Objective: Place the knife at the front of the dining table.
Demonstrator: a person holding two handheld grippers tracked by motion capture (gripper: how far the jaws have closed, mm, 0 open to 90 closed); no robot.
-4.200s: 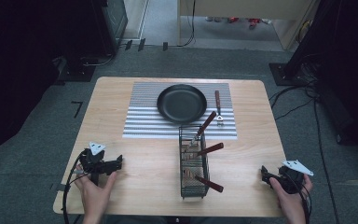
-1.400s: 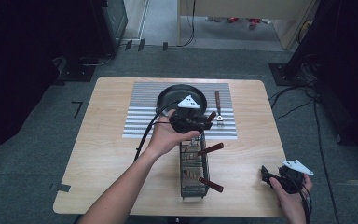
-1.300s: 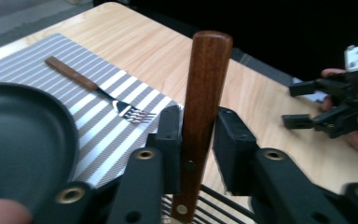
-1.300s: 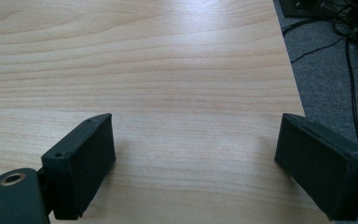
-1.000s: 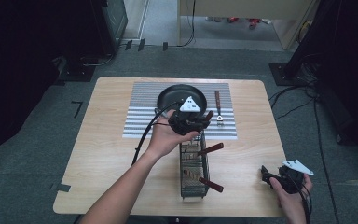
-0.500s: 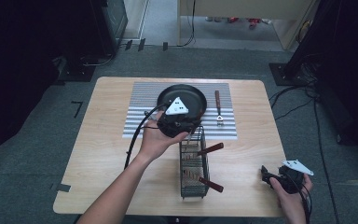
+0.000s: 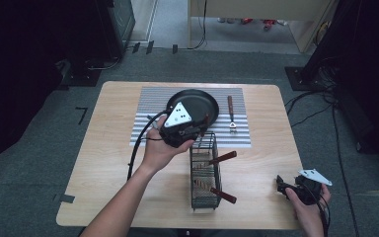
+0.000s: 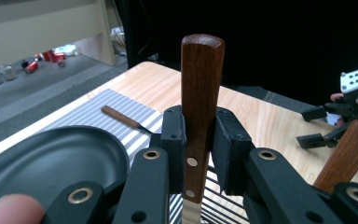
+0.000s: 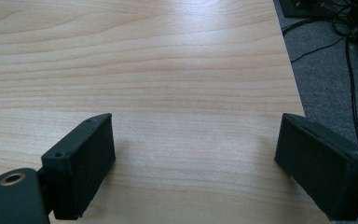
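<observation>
Two left gripper [image 8: 199, 140] jaws clamp knife handle [image 8: 200, 93] upright.

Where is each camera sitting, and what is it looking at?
High view: above the person's side, looking down on the table; both forearms and hands show.
Left gripper view: on the left gripper, looking along its jaws clamped on a wooden handle, pan beyond; a fingertip shows.
Right gripper view: on the right gripper, facing bare table between open jaws.
Shared: high and left views show the pan.
</observation>
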